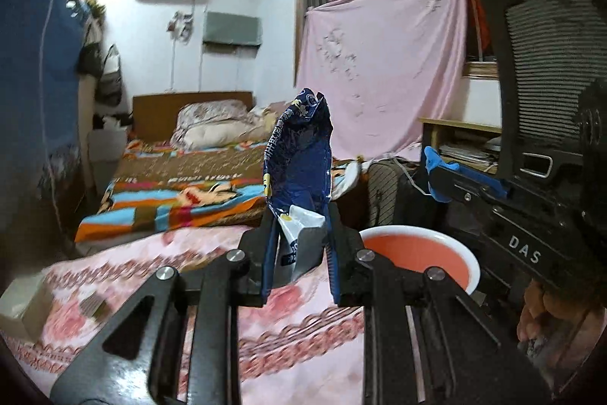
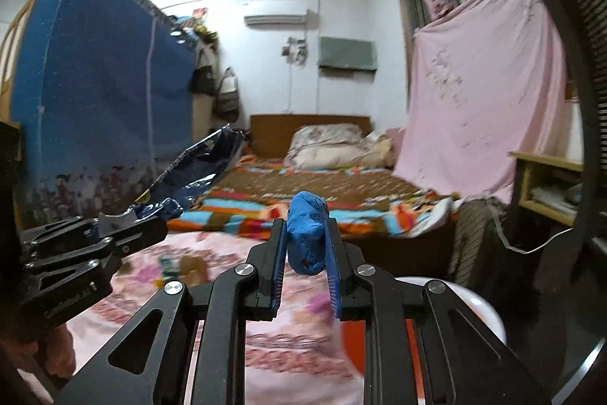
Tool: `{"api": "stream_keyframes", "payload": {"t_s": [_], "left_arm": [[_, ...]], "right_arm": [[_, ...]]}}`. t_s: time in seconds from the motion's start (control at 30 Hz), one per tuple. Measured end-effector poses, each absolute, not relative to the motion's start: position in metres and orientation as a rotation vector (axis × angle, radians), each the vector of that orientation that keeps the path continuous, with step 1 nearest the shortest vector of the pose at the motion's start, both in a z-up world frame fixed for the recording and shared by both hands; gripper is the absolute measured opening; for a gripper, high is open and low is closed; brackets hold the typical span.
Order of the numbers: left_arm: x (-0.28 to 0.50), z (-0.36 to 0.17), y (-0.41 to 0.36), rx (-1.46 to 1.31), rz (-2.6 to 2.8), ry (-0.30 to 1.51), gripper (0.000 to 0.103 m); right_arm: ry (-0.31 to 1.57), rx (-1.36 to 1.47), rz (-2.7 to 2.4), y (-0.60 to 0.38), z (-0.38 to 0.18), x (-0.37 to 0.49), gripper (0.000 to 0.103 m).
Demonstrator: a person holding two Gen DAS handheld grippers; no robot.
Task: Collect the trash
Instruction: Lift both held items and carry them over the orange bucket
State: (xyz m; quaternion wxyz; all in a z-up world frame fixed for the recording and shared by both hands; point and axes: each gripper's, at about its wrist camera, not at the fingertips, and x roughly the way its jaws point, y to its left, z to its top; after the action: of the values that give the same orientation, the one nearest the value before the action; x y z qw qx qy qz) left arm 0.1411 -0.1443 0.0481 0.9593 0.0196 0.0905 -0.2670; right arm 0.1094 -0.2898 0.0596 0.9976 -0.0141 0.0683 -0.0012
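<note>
Left wrist: left claw (image 1: pixel 299 249) pinches one wrapper (image 1: pixel 299 154); right claw (image 2: pixel 307 260) pinches one blue lump (image 2: pixel 307 238).

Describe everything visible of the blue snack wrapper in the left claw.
The snack wrapper is a crumpled, glossy dark-blue foil bag with white lettering, yellow marks and a white lower panel. It stands roughly upright, its lower end pinched between the fingers of the left claw, torn top open. From the right wrist view it leans out over the pink floral cloth, touching nothing else.

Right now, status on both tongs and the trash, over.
Left tongs shut on blue snack wrapper, held upright. Right tongs shut on blue crumpled wad. Red-and-white basin just below the left tongs, nothing between.
</note>
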Motion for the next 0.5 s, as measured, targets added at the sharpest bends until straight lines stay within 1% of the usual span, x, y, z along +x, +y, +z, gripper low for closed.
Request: {"api": "stream_keyframes", "payload": {"t_s": [0.3, 0.5], "left_arm": [[0.146, 0.048, -0.192, 0.037, -0.638, 0.187, 0.008], [0.156, 0.039, -0.218, 0.024, -0.670, 0.265, 0.008]], "right_arm": [[0.117, 0.003, -0.116, -0.339, 0.057, 0.106, 0.017], [0.194, 0.022, -0.155, -0.367, 0.044, 0.121, 0.017]]}}
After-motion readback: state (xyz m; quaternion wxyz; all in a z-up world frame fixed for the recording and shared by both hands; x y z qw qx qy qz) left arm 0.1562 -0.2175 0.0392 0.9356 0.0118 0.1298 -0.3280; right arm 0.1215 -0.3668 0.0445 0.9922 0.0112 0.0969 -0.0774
